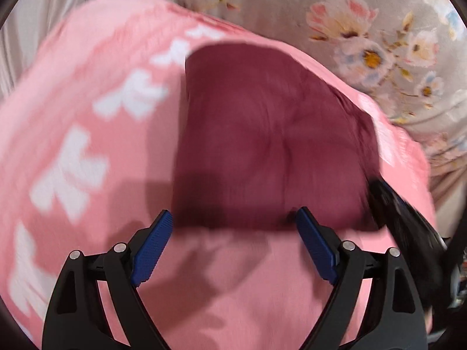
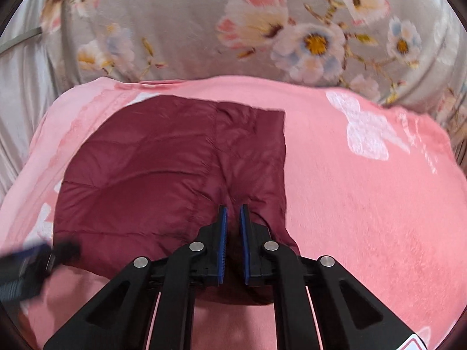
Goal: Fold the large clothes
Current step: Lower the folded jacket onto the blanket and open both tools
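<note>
Right tool (image 2: 233, 218) is nearly closed, pinching the maroon jacket (image 2: 163, 175); left tool (image 1: 233, 221) is held wide open before the jacket's near edge.

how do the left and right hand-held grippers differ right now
The left hand-held gripper is spread wide open with nothing between its fingers; the right hand-held gripper is nearly shut, pinching a fold of the maroon quilted jacket. The left sits at the jacket's near edge over the pink blanket; the right sits on the jacket. Both have blue pads.
</note>
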The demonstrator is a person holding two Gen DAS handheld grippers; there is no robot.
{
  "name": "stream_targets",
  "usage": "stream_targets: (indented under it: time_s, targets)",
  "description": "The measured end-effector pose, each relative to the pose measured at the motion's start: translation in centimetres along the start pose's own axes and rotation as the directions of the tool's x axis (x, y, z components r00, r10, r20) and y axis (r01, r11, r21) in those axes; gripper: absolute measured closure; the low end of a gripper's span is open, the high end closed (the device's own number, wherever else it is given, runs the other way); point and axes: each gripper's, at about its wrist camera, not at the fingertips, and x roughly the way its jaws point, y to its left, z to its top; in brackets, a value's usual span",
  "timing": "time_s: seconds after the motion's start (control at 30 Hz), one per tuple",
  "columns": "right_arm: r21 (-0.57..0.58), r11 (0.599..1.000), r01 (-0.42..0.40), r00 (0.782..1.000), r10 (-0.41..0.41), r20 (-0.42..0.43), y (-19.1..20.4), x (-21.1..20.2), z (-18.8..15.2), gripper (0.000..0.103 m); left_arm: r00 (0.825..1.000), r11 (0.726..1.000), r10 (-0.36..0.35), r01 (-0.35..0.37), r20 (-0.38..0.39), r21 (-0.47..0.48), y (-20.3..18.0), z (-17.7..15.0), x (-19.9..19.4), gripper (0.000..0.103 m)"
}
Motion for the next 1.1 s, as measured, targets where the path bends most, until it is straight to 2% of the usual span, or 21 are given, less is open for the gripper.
stream_targets:
  time_s: [0.1, 0.13, 0.3, 0.43, 0.53, 0.67, 0.73, 0.8, 0.83, 0.9, 1.0, 1.03, 1.1]
  targets:
    - [0.02, 0.999, -0.031, 0.999, 0.032, -0.033, -0.8, 1.0, -0.3, 0.096, 0.996, 0.993, 0.094, -0.094, 0.001, 0.066, 0.2, -1.6, 1.0, 0.019]
    - [0.028, 0.999, -0.041, 0.998, 0.042, -0.042, -0.8, 1.3, -0.4, 0.095, 0.988, 0.985, 0.157, -0.157, 0.01, 0.07, 0.7, -1.4, 1.9, 0.02]
    - [0.022, 0.998, -0.062, 0.996, 0.063, -0.056, -0.1, 2.0, -0.7, 0.096, 0.978, 0.978, 0.207, -0.208, 0.023, 0.027, 2.5, 1.3, 3.5, 0.022]
    - [0.02, 0.998, -0.063, 0.995, 0.064, -0.075, 0.6, 3.4, -1.3, 0.098, 0.952, 0.951, 0.3, -0.304, 0.06, 0.056, 3.2, 2.8, 5.1, 0.02]
    - [-0.033, 0.999, 0.0, 0.998, -0.002, -0.06, 1.5, 4.2, -2.0, 0.099, 0.953, 0.952, 0.299, -0.302, 0.05, 0.049, 3.9, 3.0, 6.2, 0.013]
    - [-0.07, 0.997, 0.043, 0.998, -0.047, -0.052, 2.1, 4.7, -2.4, 0.098, 0.931, 0.928, 0.349, -0.359, 0.102, 0.099, 3.0, 2.6, 6.4, 0.012]
    - [-0.06, 0.998, 0.03, 0.998, -0.034, -0.057, 1.8, 4.7, -2.3, 0.098, 0.924, 0.918, 0.366, -0.378, 0.113, 0.121, 2.4, 2.3, 5.7, 0.014]
    - [-0.035, 0.999, 0.007, 0.998, -0.009, -0.062, 1.0, 4.0, -2.0, 0.098, 0.941, 0.934, 0.32, -0.334, 0.113, 0.131, 1.7, 1.9, 3.9, 0.017]
    - [-0.018, 1.0, -0.001, 0.998, 0.0, -0.061, 0.7, 3.4, -1.9, 0.096, 0.954, 0.948, 0.271, -0.287, 0.124, 0.134, 1.3, 1.6, 2.2, 0.017]
    - [0.029, 0.999, -0.03, 0.999, 0.032, -0.042, -0.1, 1.9, -1.5, 0.095, 0.965, 0.965, 0.198, -0.222, 0.17, 0.14, 0.7, 1.5, -0.9, 0.016]
    - [0.065, 0.995, -0.079, 0.997, 0.079, 0.001, 0.0, -0.5, -0.3, 0.095, 0.945, 0.96, 0.201, -0.242, 0.257, 0.141, -0.8, 3.0, -3.4, 0.016]
    - [0.062, 0.994, -0.09, 0.996, 0.091, -0.003, 0.3, -0.6, 0.1, 0.095, 0.937, 0.955, 0.22, -0.264, 0.27, 0.136, -1.3, 3.8, -3.0, 0.016]
    - [0.056, 0.992, -0.116, 0.993, 0.118, -0.031, 0.9, -0.1, 0.7, 0.095, 0.932, 0.946, 0.254, -0.295, 0.26, 0.132, -1.9, 5.2, -1.2, 0.016]
